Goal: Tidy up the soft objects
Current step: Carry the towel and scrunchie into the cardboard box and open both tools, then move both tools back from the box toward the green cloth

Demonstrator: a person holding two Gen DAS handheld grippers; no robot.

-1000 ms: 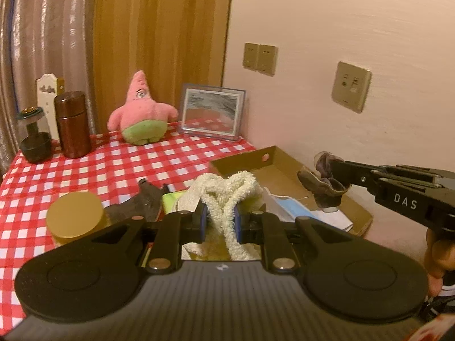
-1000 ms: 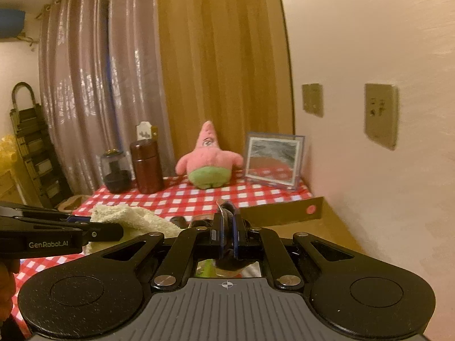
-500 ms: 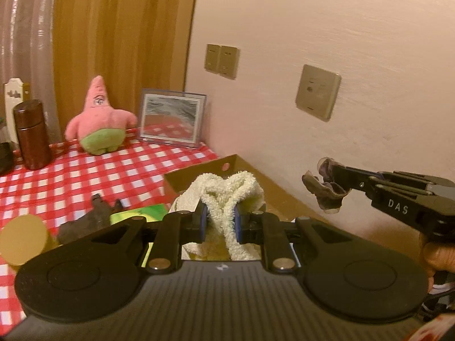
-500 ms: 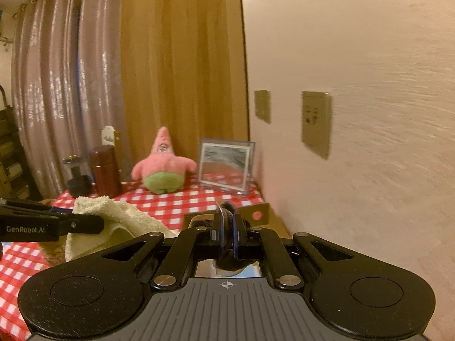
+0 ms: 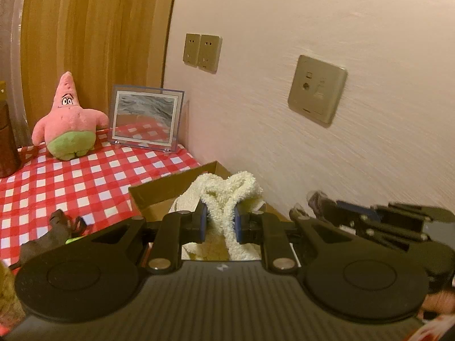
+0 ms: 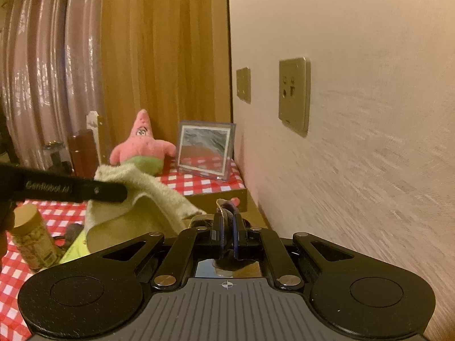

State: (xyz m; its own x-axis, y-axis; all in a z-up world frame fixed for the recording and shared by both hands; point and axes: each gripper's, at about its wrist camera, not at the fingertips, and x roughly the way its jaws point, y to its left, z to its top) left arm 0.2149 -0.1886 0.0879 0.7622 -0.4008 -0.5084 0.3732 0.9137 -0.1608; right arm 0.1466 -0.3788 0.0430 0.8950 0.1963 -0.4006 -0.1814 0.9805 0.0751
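Your left gripper point(image 5: 218, 221) is clamped on the cream towel point(image 5: 227, 196) above the cardboard box point(image 5: 159, 193). Your right gripper point(image 6: 226, 234) pinches a small dark cloth point(image 6: 226, 218) near the wall point(image 6: 355, 142).

Framed picture point(image 5: 143, 119) on the checked tablecloth point(image 5: 85, 176), 3 wall plates point(image 5: 317, 89), brown canister point(image 6: 82, 149).
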